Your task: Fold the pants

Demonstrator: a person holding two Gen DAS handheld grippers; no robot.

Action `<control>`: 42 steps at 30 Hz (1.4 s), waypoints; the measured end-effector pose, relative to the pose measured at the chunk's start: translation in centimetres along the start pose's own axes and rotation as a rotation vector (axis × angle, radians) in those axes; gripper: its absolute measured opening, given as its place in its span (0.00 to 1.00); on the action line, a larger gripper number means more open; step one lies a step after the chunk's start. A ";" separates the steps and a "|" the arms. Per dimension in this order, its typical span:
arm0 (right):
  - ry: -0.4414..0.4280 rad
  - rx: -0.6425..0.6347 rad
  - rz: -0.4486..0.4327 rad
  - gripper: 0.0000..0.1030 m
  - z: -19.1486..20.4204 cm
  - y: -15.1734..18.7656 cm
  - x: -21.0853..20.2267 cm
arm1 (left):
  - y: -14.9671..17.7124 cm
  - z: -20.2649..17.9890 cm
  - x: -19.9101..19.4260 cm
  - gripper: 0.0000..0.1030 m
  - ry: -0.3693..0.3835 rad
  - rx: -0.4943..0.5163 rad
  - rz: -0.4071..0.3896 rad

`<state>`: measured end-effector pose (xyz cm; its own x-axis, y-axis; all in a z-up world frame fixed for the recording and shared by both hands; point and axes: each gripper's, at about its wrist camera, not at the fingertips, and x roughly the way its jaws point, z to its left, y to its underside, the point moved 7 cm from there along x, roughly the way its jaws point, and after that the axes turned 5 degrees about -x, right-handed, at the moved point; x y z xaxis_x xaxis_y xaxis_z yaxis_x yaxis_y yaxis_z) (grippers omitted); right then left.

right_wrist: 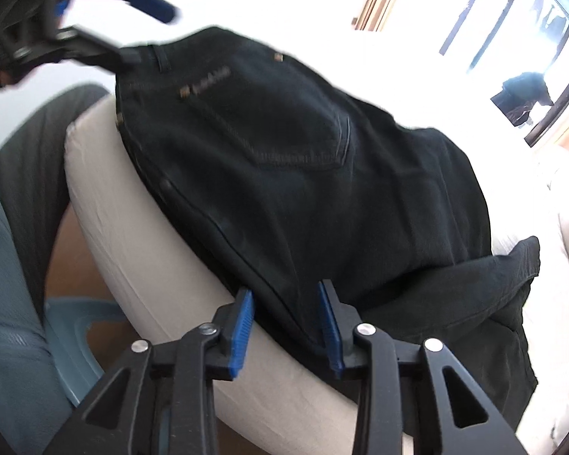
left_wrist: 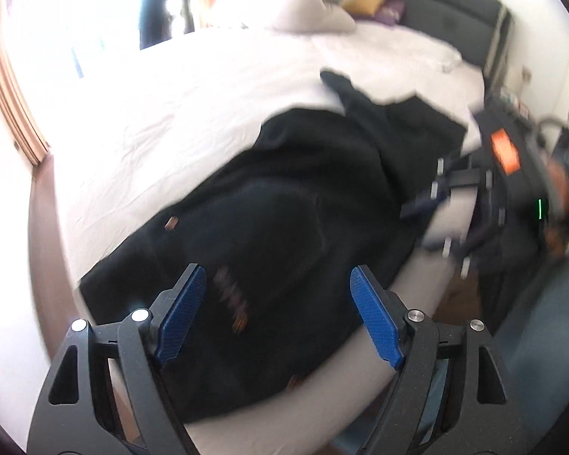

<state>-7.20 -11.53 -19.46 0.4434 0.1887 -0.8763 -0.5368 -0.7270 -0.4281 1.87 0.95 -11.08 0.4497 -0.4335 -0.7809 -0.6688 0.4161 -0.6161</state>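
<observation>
Both cameras hang close over the bed (left_wrist: 193, 87) edge, angled down. The left wrist view faces the headboard (left_wrist: 451, 3); the right wrist view faces the window (right_wrist: 512, 19). Both share the black pants (right_wrist: 303, 159).

Black denim jeans (right_wrist: 307, 174) lie on a white-sheeted bed (left_wrist: 193, 106), seat side up, with a back pocket (right_wrist: 284, 129) and belt loops showing. The waistband end sits at the mattress edge. A rumpled leg (right_wrist: 470, 295) is doubled over beside the seat.
</observation>
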 end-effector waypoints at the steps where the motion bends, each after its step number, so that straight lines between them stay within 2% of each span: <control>1: -0.002 0.002 0.004 0.36 0.3 0.0 0.2 | -1.3 -0.4 1.0 0.76 0.047 -0.030 -0.016; 3: -0.027 0.029 0.012 0.38 0.3 0.2 1.3 | -3.0 -1.0 3.7 0.75 0.086 -0.046 -0.019; 5: -0.057 0.095 0.020 0.39 0.5 1.0 1.9 | -3.5 -1.5 7.4 0.72 0.111 -0.051 0.034; 9: -0.085 0.198 0.004 0.51 -1.0 1.7 1.6 | -1.3 -1.4 13.0 0.65 0.030 0.008 0.183; 11: -0.089 0.211 0.007 0.54 -1.6 2.4 1.3 | -0.7 -0.4 13.1 0.66 0.006 0.038 0.176; 13: -0.102 0.239 -0.003 0.54 -2.3 3.1 0.7 | -0.8 0.5 12.5 0.67 0.015 0.016 0.182; 16: -0.145 0.338 -0.059 0.54 -4.4 3.7 -1.3 | -1.8 1.8 11.3 0.65 -0.083 0.025 0.197; 17: -0.146 0.369 -0.089 0.54 -5.2 3.8 -2.3 | -3.0 1.4 10.3 0.64 -0.055 0.002 0.170; 19: -0.136 0.460 -0.158 0.55 -8.4 3.9 -3.9 | -5.7 0.0 8.9 0.64 0.026 -0.020 0.100; 22: -0.105 0.634 -0.230 0.57 -14.2 5.2 -5.1 | -9.2 -3.1 9.6 0.64 0.067 0.024 0.043; 25: -0.063 0.793 -0.292 0.57 -20.9 6.0 -5.6 | -10.1 -4.5 13.7 0.64 0.097 0.002 0.083; 28: -0.096 0.973 -0.389 0.57 -27.5 7.1 -5.7 | -8.5 -3.6 18.3 0.64 0.061 -0.059 0.182; 31: -0.153 1.158 -0.454 0.57 -32.7 8.8 -4.5 | -7.6 -2.4 19.5 0.64 0.093 -0.114 0.154; 35: -0.244 1.389 -0.432 0.57 -38.5 11.1 0.2 | -6.4 -2.0 18.7 0.64 0.055 -0.079 0.154; 38: -0.291 1.498 -0.411 0.56 -40.3 12.9 3.1 | -6.8 -2.6 19.1 0.64 0.069 -0.089 0.152; 42: -0.333 1.595 -0.381 0.56 -41.0 13.7 6.4 | -5.9 -2.2 19.5 0.64 0.082 -0.099 0.154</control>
<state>17.76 -47.31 -21.88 0.6623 0.4590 -0.5922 -0.6771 0.7051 -0.2107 13.31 -11.71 -22.42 0.2904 -0.4360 -0.8518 -0.7830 0.4034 -0.4735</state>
